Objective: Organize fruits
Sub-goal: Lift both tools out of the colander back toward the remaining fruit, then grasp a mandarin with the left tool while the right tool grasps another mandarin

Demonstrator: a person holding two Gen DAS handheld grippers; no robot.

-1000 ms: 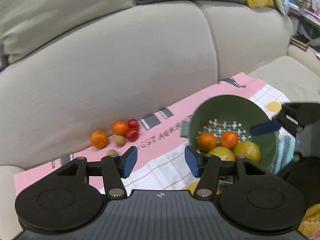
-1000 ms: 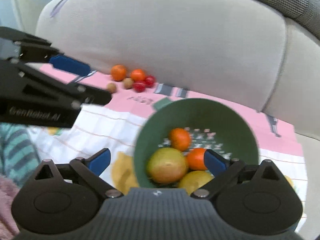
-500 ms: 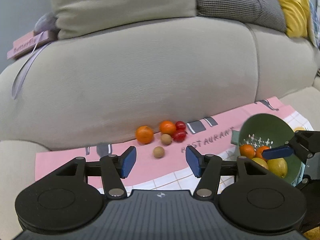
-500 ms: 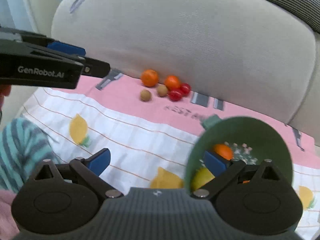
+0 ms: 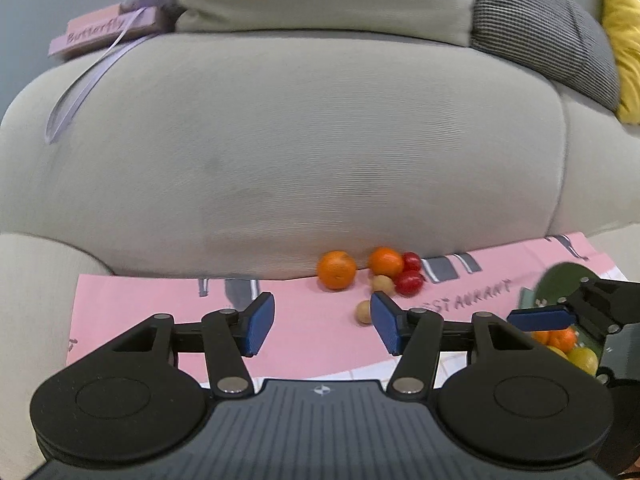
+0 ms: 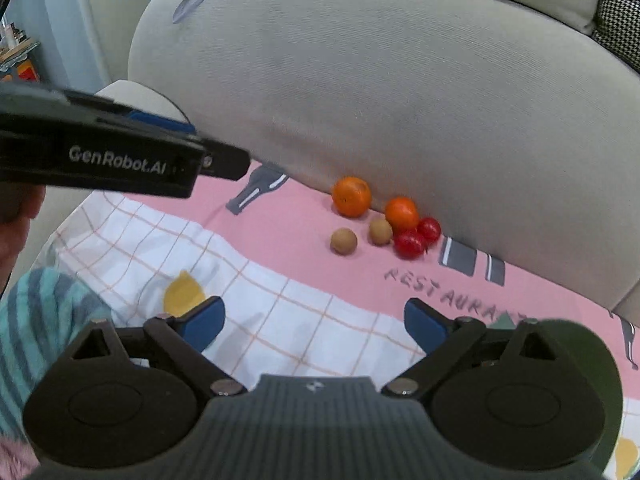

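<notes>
Your left gripper (image 5: pixel 322 326) has its jaws apart with nothing between them; past its blue pads (image 5: pixel 259 322) lies the pink edge of the cloth (image 5: pixel 160 312) spread on the sofa (image 5: pixel 320 152) seat. Your right gripper (image 6: pixel 314 326) also has its jaws wide apart and empty, hanging over the white checked part of the cloth (image 6: pixel 304 320).

The loose fruit sits in a small cluster on the pink strip, right against the sofa's back cushion. From your left camera: an orange (image 5: pixel 336 270) on the left, a second orange (image 5: pixel 385 261) just beside it, two red tomatoes (image 5: pixel 409 278) touching that second orange on its right, and two small brown fruits (image 5: pixel 363 312) in front, the nearer one just off your right pad's tip. From your right camera the same group shows ahead of the jaws, well apart from them.

The green bowl (image 5: pixel 558 280) stands at the cloth's right side, partly hidden behind your right gripper in the left view; orange and yellow fruit (image 5: pixel 560 340) show inside it. In the right view only its dark green rim (image 6: pixel 592 356) shows, at the lower right behind the gripper body.

A pink box (image 5: pixel 104 30) marked "Butterfly", with a lilac ribbon, rests on top of the sofa back.
</notes>
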